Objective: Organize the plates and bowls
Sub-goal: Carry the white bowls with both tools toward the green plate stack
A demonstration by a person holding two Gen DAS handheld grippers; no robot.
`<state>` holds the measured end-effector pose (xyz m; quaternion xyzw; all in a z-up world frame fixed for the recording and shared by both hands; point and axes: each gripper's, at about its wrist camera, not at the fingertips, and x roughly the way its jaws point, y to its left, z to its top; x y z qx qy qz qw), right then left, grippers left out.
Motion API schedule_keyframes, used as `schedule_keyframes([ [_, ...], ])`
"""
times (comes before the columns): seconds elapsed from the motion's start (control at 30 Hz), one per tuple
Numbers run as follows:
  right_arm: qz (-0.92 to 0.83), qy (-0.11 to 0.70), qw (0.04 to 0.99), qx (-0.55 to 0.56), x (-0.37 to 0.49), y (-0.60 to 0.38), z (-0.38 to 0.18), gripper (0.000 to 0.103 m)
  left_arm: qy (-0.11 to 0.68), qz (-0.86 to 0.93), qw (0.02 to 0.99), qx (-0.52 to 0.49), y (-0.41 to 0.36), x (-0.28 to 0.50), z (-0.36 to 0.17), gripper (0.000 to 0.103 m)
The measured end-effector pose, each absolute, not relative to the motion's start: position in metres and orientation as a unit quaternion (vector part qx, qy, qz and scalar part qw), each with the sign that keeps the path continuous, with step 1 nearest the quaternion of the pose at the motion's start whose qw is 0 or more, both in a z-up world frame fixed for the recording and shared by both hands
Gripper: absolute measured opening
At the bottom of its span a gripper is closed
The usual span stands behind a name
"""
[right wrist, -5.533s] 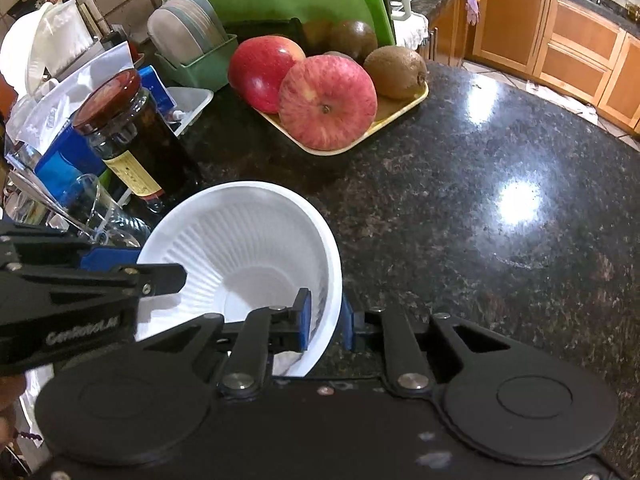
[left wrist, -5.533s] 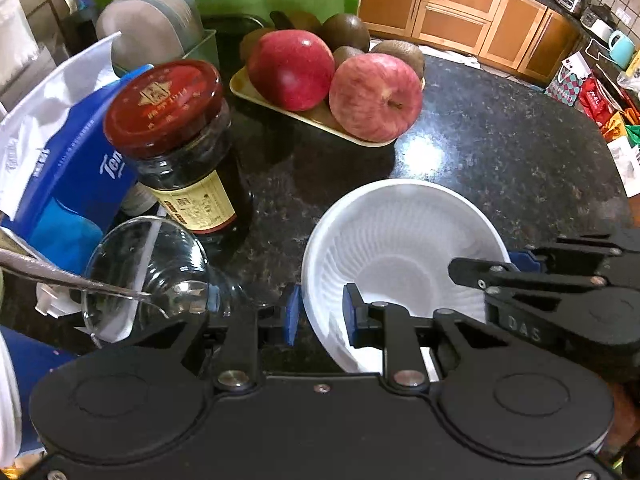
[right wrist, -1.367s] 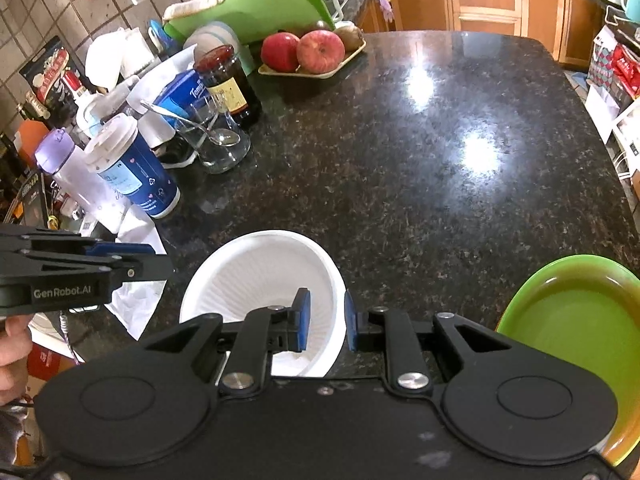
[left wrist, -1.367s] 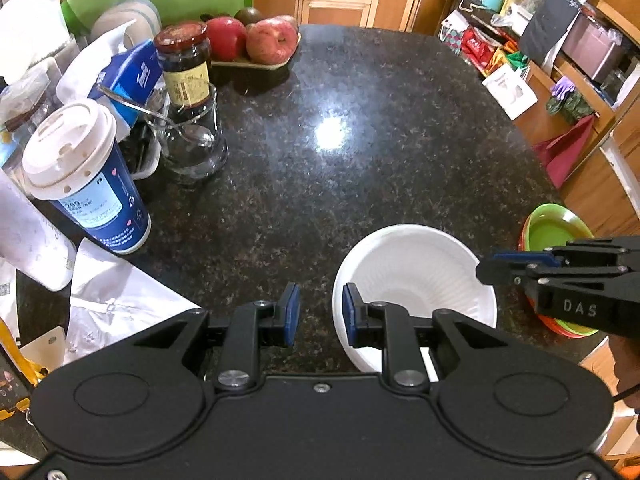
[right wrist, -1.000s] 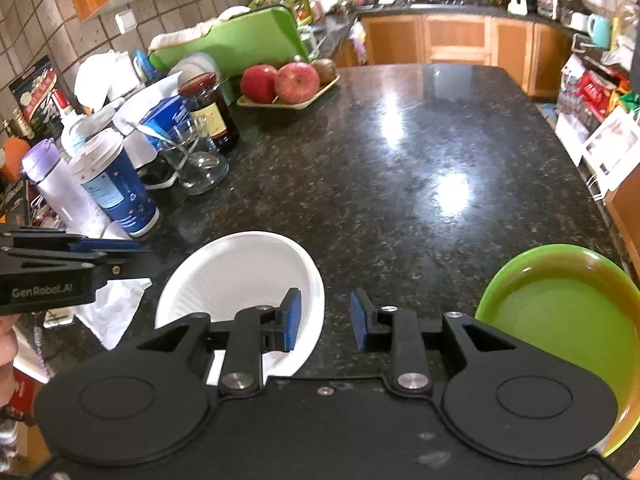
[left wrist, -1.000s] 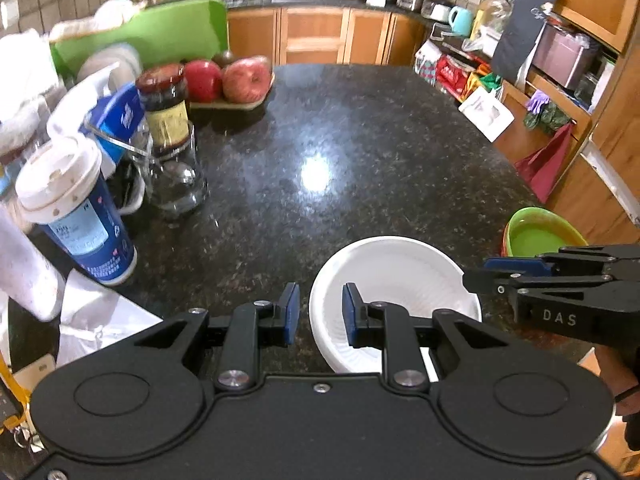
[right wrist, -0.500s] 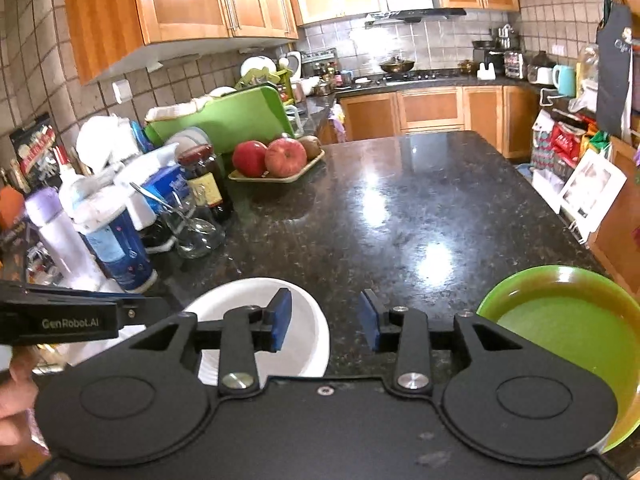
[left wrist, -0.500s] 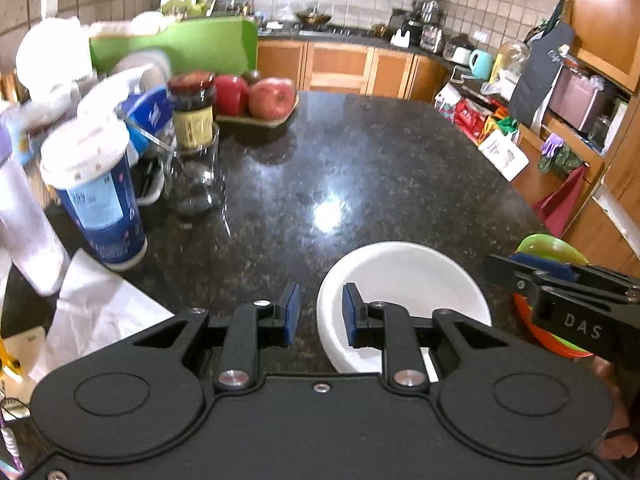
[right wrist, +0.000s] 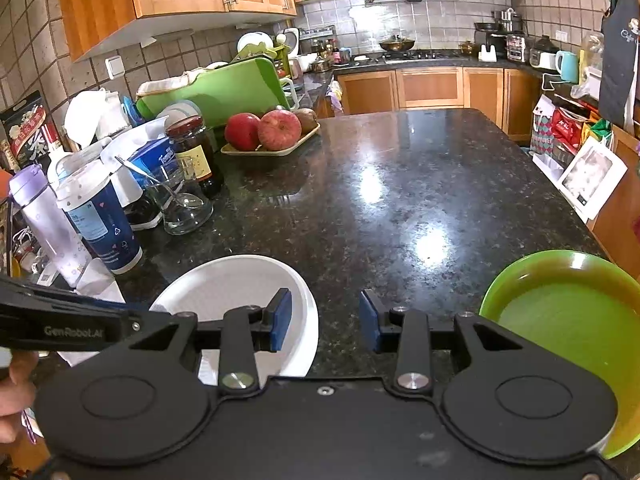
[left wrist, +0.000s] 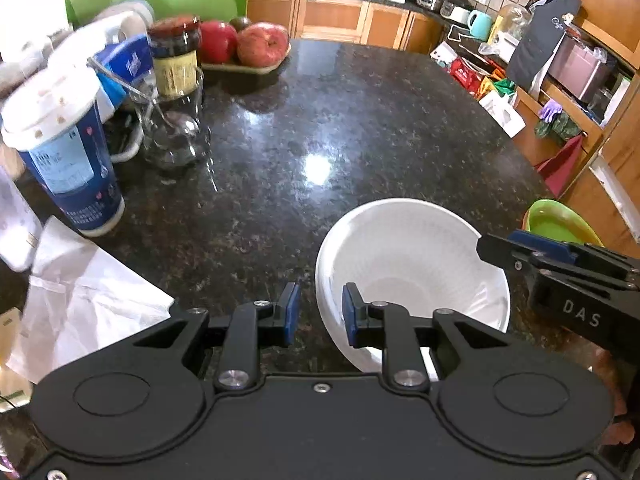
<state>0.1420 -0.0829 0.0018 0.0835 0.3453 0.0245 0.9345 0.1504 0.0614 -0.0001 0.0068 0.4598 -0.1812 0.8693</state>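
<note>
My left hand-held gripper straddles the near rim of the white bowl. One pad is inside against the wall and the other is outside at a middling gap. A sliver of dark surface shows beside the outer pad, so I cannot tell whether it really clamps the rim. From this camera the bowl sits at about 5 o'clock, close to the near edge of the surface and tipped a little toward me.

My right hand-held gripper is spread fairly wide and grips nothing. Its left pad hangs over the bowl's right-hand edge, its right pad over bare stone, and neither pad touches the bowl. In the right camera the bowl lies at 7 o'clock and the green plate at 4 o'clock, well apart from the bowl and hanging at the edge of the surface. My fingers show at 8 o'clock, behind the left tool.

At 10 o'clock in the left view stands a blue paper cup with a white lid. Past it at 11 o'clock is a glass holding a spoon, with a dark jar just behind it. A tray of apples sits at 12 o'clock. White paper lies at 8 o'clock, beside the cup.
</note>
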Motion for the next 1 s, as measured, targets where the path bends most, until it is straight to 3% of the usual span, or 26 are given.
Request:
schedule_keyframes([
  [0.9, 0.026, 0.427, 0.896, 0.119, 0.168, -0.074, -0.028, 0.04, 0.497, -0.195, 0.845, 0.032, 0.043, 0.161, -0.021, 0.032],
  [1.0, 0.028, 0.437, 0.89, 0.125, 0.171, -0.072, -0.032, 0.036, 0.496, -0.203, 0.844, 0.037, 0.042, 0.161, -0.021, 0.032],
])
